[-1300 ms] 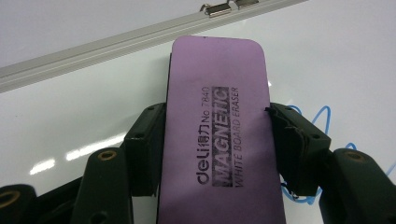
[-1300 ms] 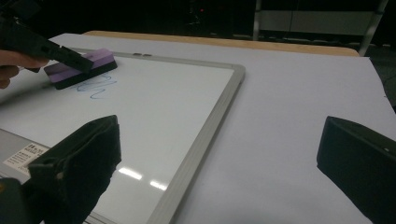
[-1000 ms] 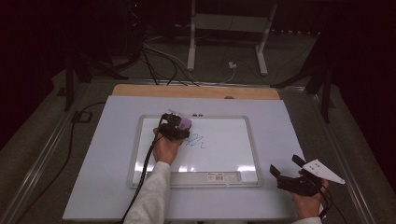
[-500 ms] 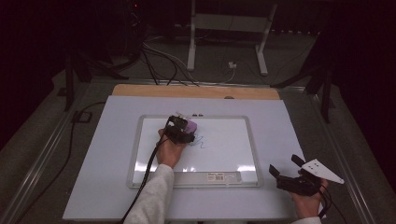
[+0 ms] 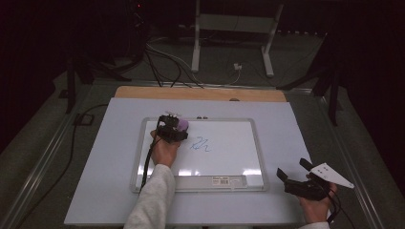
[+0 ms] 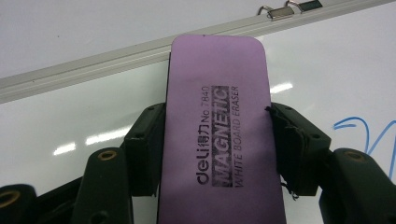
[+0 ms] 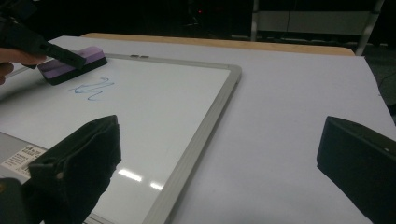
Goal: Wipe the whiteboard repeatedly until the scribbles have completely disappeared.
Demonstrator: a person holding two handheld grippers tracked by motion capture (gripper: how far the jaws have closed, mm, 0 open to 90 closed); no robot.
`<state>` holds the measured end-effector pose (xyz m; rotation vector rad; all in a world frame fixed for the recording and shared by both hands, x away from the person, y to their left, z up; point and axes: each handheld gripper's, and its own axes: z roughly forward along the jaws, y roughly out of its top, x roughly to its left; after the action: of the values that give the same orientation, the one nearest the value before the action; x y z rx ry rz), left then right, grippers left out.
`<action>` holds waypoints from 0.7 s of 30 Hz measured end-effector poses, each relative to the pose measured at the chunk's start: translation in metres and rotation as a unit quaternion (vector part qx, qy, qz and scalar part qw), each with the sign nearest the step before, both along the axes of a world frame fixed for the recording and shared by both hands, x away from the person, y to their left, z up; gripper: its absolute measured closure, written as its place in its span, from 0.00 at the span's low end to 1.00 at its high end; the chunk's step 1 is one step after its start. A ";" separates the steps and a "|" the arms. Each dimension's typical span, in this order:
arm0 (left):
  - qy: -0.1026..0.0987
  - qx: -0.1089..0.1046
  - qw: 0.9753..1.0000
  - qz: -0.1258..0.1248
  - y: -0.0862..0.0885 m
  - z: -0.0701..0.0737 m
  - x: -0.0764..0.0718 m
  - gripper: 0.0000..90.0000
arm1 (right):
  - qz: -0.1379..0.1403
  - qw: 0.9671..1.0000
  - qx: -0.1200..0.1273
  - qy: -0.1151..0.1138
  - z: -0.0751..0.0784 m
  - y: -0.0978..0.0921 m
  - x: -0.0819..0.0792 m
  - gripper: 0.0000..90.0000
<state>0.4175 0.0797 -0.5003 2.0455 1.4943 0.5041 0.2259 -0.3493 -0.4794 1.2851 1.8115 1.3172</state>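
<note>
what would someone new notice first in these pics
Probably the purple eraser, clamped between the two jaws of the left claw at the upper left of the whiteboard. Just to its right on the board is a blue scribble, not wiped. The right claw is open, off the board by the table's near right corner.

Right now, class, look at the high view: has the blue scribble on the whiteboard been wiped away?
No: the blue scribble is intact on the whiteboard, just right of the purple eraser.
</note>
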 end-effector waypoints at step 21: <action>-0.014 0.013 0.996 -0.090 -0.041 0.000 -0.030 0.47 | 0.008 1.000 -0.001 0.004 -0.002 0.004 0.006 0.00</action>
<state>0.3879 0.0383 -0.5007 2.1593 1.2788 0.4813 0.2319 -0.3457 -0.4817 1.2800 1.8318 1.3184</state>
